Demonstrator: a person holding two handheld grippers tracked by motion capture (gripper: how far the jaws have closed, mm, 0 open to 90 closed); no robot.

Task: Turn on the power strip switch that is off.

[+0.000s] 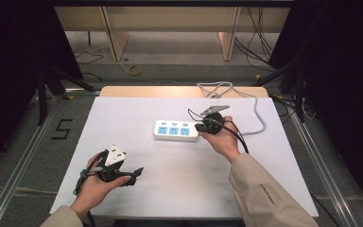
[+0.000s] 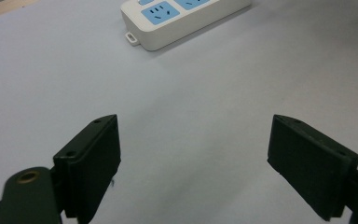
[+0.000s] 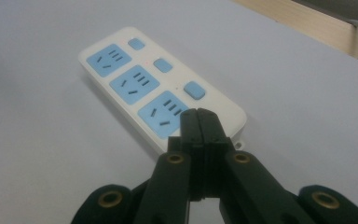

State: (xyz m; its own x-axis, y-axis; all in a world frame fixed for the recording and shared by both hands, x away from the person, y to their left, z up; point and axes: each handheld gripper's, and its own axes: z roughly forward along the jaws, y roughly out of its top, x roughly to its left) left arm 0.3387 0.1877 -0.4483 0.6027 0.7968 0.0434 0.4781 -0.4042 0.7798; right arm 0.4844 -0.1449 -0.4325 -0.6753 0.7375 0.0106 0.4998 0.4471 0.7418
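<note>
Lying mid-tabletop (image 1: 137,189), towards the far side: white plastic power strip (image 1: 176,130) with three blue sockets. Right gripper (image 3: 199,122): fingers pressed together, tips at its right end, seemingly touching. Left gripper (image 2: 193,163): near left, fingers spread, nothing between.

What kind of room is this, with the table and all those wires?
Probably a lab or recording workspace, not a home. A white-covered table stands inside a metal rail frame, loose cables lie on the grey floor, and a white power strip with blue sockets sits alone as the test piece.
</note>
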